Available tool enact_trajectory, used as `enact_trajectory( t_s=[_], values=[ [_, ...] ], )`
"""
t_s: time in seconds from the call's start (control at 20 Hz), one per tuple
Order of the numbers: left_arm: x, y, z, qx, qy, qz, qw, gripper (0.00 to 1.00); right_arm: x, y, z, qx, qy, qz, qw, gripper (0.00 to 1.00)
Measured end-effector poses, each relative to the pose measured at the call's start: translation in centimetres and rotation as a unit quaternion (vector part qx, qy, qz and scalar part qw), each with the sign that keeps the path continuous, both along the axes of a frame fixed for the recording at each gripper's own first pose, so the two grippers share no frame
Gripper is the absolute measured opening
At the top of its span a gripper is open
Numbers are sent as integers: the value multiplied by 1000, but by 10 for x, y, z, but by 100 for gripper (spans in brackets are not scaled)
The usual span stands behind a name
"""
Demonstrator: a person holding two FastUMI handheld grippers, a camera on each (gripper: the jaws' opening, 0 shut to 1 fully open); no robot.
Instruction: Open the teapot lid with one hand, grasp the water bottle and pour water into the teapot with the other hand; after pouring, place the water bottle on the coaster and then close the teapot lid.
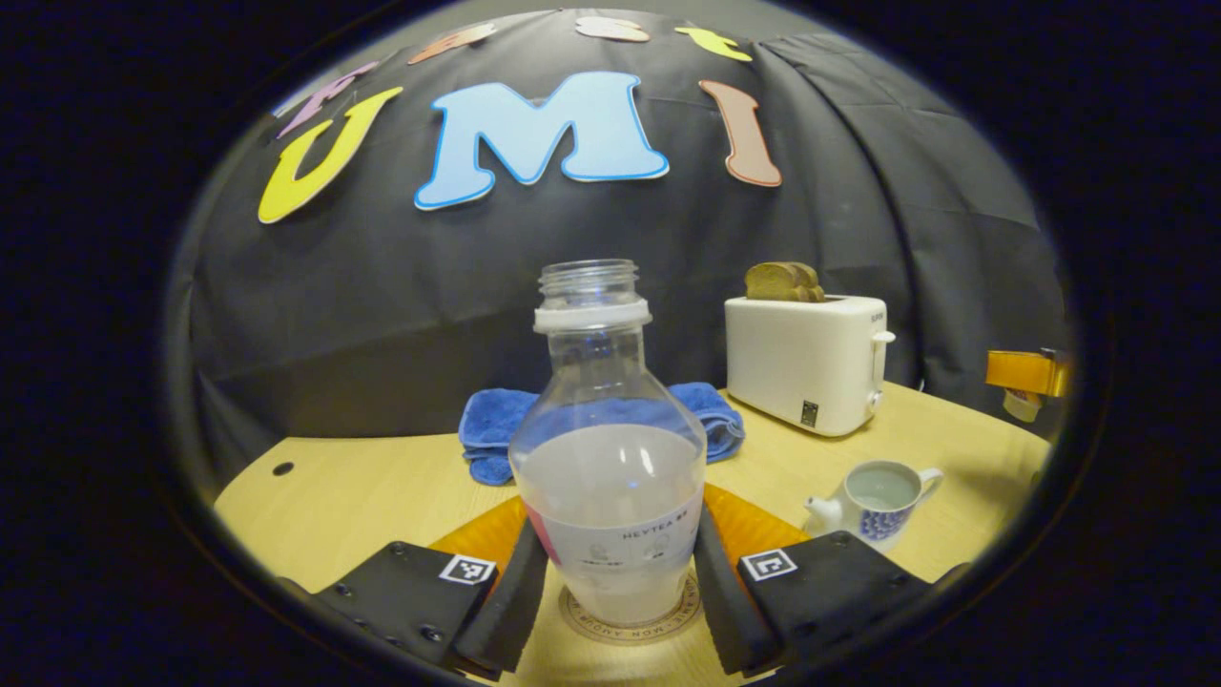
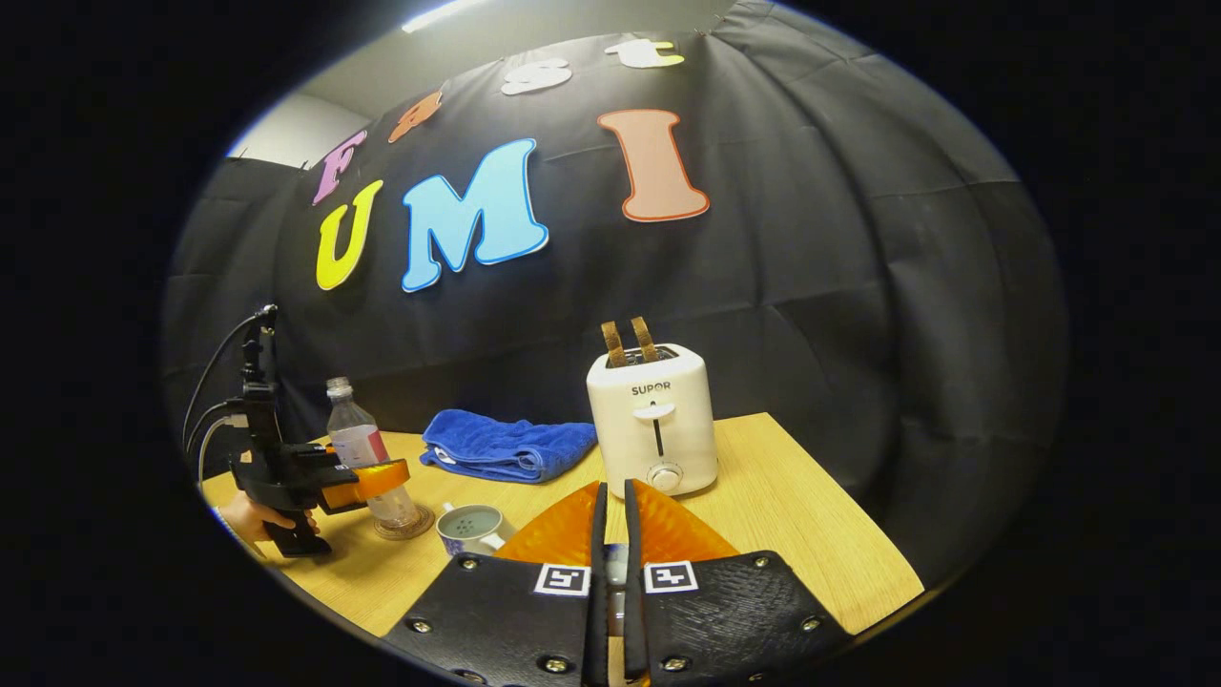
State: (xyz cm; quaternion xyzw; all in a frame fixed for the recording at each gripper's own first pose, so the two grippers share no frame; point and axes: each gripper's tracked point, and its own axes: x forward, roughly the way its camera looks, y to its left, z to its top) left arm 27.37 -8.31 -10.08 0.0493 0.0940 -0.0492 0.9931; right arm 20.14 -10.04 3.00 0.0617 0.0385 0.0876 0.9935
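Note:
The clear water bottle (image 1: 610,448), uncapped and about half full, stands upright on the round coaster (image 1: 631,625). My left gripper (image 1: 618,544) is shut on its lower body, one finger on each side. The white-and-blue teapot (image 1: 882,510) sits to the right with no lid and water inside. In the right gripper view, the right gripper (image 2: 616,491) is shut on the small teapot lid (image 2: 616,563), held above the table. That view also has the left gripper (image 2: 377,477) around the bottle (image 2: 355,434), on the coaster (image 2: 405,527) next to the teapot (image 2: 467,530).
A white toaster (image 1: 806,363) with two bread slices stands at the back right, beside a folded blue towel (image 1: 496,429). The wooden table (image 1: 362,496) ends close behind the toaster. A hand (image 2: 250,520) holds the left gripper's handle at the table's left edge.

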Motion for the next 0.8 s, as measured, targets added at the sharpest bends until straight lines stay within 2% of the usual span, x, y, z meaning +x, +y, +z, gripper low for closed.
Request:
enact_trajectory(
  t_s=[0.25, 0.4, 0.45, 0.5, 0.8],
  values=[
    [2, 5, -2, -17, -6, 5, 1000, 88, 2, 2, -6, -4, 7, 2, 1000, 6],
    [2, 6, -5, -11, -1, 6, 1000, 89, 2, 6, -8, -9, 8, 4, 1000, 6],
    [0, 6, -5, -11, 1, 6, 1000, 98, 2, 7, -10, -11, 9, 6, 1000, 6],
    [1, 6, -6, -16, 3, 5, 1000, 100, 2, 9, -9, -12, 9, 9, 1000, 6],
    [-16, 12, -14, -48, 27, 14, 998, 100, -6, 32, 3, -9, -5, 43, 999, 7]
  ],
)
